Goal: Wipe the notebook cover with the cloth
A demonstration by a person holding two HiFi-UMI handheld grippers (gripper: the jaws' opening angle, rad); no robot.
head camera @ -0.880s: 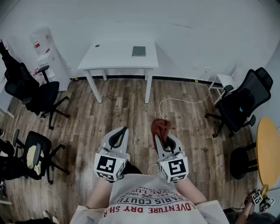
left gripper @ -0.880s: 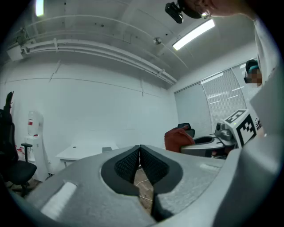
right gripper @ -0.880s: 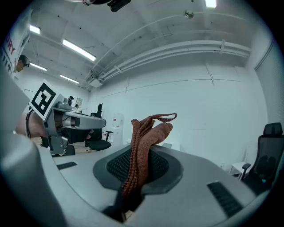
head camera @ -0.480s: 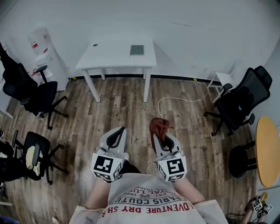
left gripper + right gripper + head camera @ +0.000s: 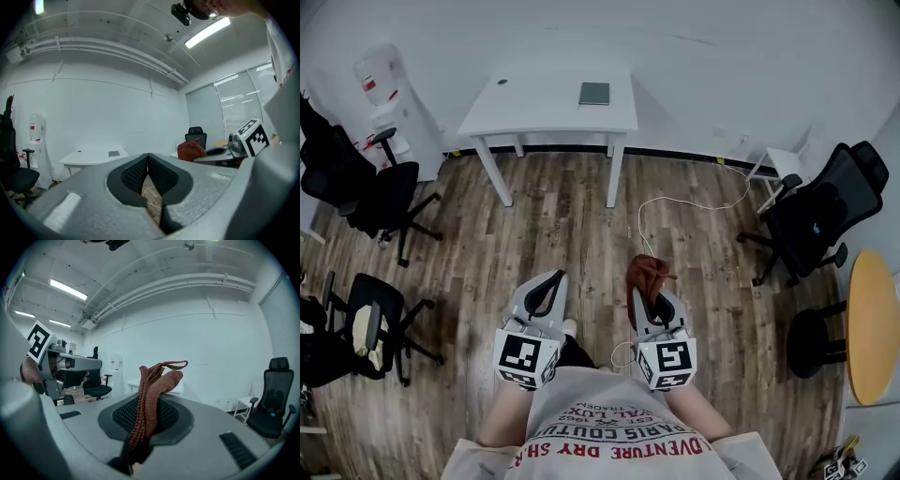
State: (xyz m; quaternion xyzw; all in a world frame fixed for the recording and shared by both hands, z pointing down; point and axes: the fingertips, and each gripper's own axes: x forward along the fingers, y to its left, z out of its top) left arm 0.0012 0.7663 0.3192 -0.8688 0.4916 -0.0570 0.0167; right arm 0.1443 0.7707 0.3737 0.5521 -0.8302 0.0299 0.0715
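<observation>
Right gripper (image 5: pixel 149 404) pinching the rust-brown cloth (image 5: pixel 154 380), its free end standing up past the jaws; left gripper (image 5: pixel 148 161) pressed together on nothing, just left of it. The notebook (image 5: pixel 593 93) lies well apart, on the far white table (image 5: pixel 525 112) toward its right end, so the approach likely wants a firm pinch on the walk over, the loose end brought flat onto the cover. Against the earlier frame, table and notebook sit higher in the head view, grippers lower, grip unchanged.
</observation>
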